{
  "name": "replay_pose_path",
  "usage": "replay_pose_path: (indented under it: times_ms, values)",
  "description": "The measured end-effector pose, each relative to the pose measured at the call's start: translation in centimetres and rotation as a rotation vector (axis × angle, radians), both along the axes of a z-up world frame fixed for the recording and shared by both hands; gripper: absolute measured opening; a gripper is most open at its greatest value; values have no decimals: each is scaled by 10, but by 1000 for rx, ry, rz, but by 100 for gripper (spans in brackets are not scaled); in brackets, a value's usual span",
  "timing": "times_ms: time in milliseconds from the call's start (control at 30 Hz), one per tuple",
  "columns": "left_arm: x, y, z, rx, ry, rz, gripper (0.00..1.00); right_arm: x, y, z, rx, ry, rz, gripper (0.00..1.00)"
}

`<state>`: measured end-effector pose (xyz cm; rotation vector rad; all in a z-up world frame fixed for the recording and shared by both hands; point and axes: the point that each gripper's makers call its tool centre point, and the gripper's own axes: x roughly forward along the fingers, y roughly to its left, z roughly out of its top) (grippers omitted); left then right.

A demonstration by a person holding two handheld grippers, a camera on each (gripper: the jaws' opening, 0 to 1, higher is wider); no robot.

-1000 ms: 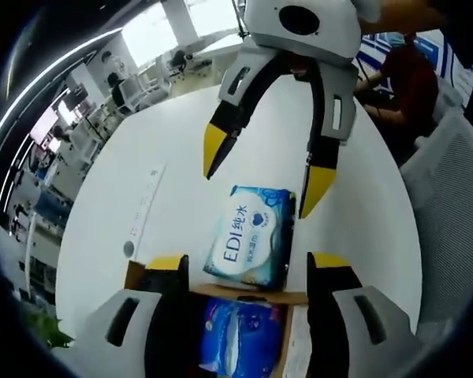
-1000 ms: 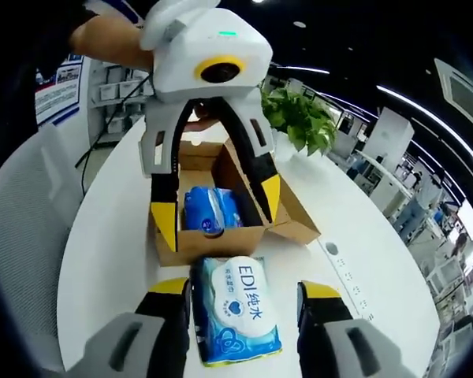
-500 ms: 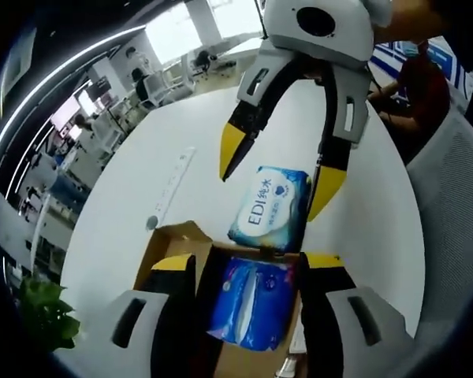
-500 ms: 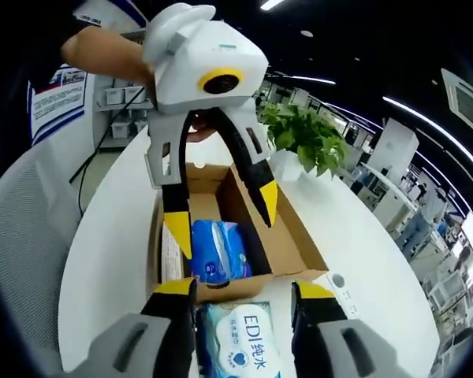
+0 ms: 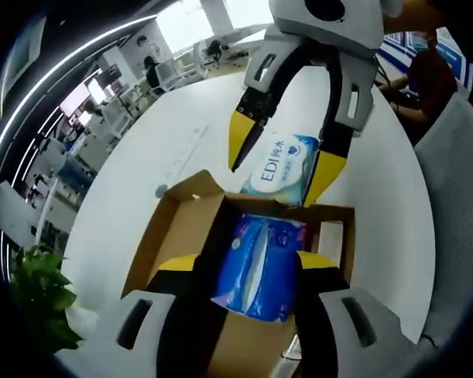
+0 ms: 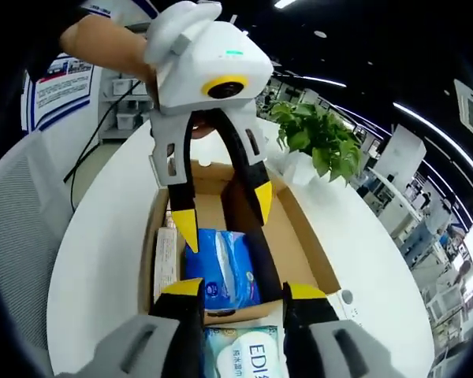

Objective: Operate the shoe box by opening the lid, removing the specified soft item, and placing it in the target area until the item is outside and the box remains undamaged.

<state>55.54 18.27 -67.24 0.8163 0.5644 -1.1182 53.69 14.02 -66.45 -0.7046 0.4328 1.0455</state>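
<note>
An open cardboard shoe box (image 5: 177,232) (image 6: 299,248) rests on a round white table. A blue soft pack (image 5: 256,268) (image 6: 221,268) lies inside it. My left gripper (image 5: 246,264) (image 6: 223,214) hovers open over the box, one jaw on each side of that blue pack; whether it touches is unclear. A light-blue "EDI" wipes pack (image 5: 280,161) (image 6: 248,358) lies on the table just outside the box's end wall. My right gripper (image 6: 244,290) (image 5: 281,156) stands open above it, its yellow tips straddling the pack.
A white slip or tube (image 6: 165,264) lies along one box wall. A potted plant (image 6: 319,142) (image 5: 35,299) stands beyond the box. A white socket strip (image 5: 181,161) runs across the table. A mesh chair (image 5: 457,181) is beside the table, and a hand (image 6: 102,47) holds the left gripper.
My left gripper has drawn back from the EDI pack over the box, its jaws now flanking the blue pack. The right gripper stays open over the EDI pack, which has not moved.
</note>
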Motion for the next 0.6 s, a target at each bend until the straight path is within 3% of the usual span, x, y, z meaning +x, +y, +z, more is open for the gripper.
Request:
replay_pose_path:
  times_ms: [233, 367, 600]
  values:
    - [8, 8, -14, 2, -22, 20, 38, 8, 5, -15, -54, -31, -4, 25]
    - [9, 10, -26, 17, -28, 14, 29, 13, 7, -23, -73, -29, -11, 22]
    - [13, 17, -47, 26, -15, 42, 26, 14, 15, -38, -125, -27, 23, 18]
